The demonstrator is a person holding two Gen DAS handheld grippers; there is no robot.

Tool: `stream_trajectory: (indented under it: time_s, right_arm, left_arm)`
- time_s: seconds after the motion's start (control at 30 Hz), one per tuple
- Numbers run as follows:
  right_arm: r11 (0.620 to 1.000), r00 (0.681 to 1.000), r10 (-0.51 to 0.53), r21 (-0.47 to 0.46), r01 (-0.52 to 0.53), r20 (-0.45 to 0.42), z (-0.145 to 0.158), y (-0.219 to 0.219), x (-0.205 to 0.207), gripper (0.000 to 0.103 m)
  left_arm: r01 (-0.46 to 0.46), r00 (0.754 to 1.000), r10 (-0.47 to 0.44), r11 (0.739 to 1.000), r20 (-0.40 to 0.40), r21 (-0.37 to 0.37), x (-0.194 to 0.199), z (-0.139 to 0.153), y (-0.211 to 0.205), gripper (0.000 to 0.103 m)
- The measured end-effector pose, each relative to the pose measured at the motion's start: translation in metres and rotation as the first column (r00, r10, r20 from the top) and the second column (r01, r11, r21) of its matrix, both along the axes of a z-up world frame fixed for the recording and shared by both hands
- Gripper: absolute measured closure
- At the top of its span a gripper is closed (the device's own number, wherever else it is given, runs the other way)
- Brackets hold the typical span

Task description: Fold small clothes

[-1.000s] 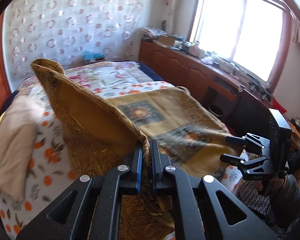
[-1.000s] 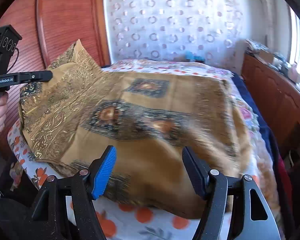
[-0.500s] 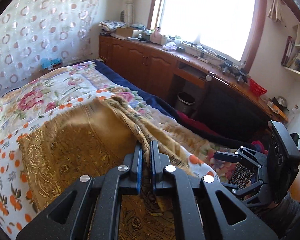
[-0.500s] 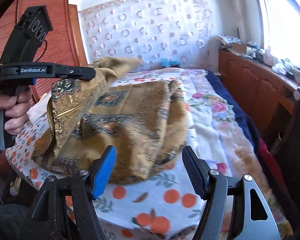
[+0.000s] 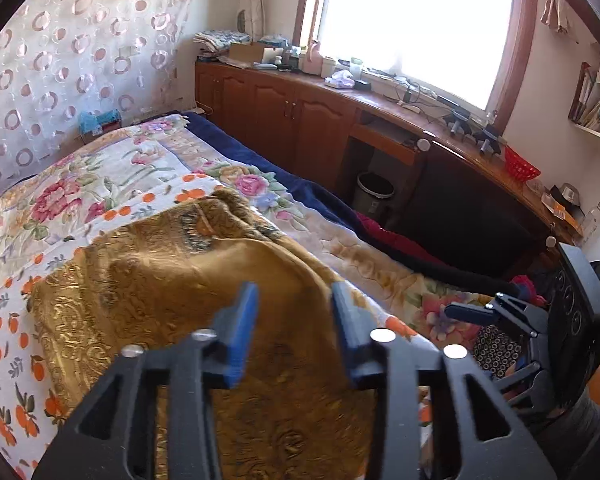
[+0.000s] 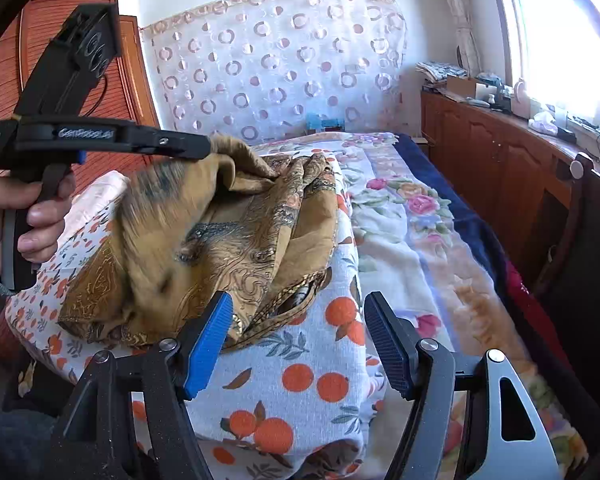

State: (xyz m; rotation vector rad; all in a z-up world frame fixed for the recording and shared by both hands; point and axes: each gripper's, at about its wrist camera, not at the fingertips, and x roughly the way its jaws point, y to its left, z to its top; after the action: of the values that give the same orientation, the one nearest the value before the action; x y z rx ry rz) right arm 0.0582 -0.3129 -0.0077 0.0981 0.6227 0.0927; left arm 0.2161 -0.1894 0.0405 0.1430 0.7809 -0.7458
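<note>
ok, left gripper [image 5: 292, 316] jaws apart, holding nothing, just above the folded golden-brown patterned cloth [image 5: 188, 280], which lies heaped on the orange-print white bedsheet [image 6: 300, 360]. right gripper [image 6: 296, 344] jaws wide apart too, empty, beside the cloth's near edge. wooden cabinets [image 5: 300, 120] far right.

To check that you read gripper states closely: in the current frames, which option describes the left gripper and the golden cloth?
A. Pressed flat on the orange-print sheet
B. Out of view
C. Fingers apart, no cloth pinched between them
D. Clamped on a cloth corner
C: in the left wrist view the left gripper has its fingers spread apart, with the golden cloth lying on the bed below them, unpinched.
</note>
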Motion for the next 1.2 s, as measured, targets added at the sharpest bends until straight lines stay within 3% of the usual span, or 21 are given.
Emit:
stream_trajectory:
  time_s: [0.07,0.13,0.2,0.47,0.83,1.2]
  right_arm:
    - [1.000,1.000,-0.001,-0.007,0.001,0.000,0.003,-0.001,0.004,0.033]
    - [1.000,1.000,0.000,-0.015,0.000,0.002,0.003,-0.003,0.007,0.033]
    - [1.000,1.000,0.005,-0.026,-0.005,0.004,0.004,-0.004,0.015,0.033]
    - [0.996,0.999,0.052,-0.071,-0.051,0.009,0.020,0.000,0.059,0.033]
    - [0.990,0.994,0.104,-0.097,-0.106,-0.025,0.025,0.007,0.145,0.033]
    - [0.967,0.962,0.232,-0.072,-0.244,-0.142,0.015,0.020,0.250,0.033]
  left_arm:
    - [-0.011,1.000,0.011,1.000,0.002,0.003,0.005,-0.001,0.012,0.046]
    - [-0.023,1.000,0.023,1.000,-0.004,0.004,0.014,-0.004,0.024,0.029]
    - [-0.042,0.999,0.041,0.999,0.005,0.024,0.021,-0.009,0.036,0.027]
    - [-0.132,0.991,0.132,0.989,0.006,0.073,0.052,-0.037,0.074,0.026]
    - [-0.168,0.986,0.165,0.977,0.038,0.129,0.080,-0.067,0.096,0.026]
    - [-0.205,0.979,0.205,0.975,0.001,0.085,0.098,-0.083,0.127,0.026]
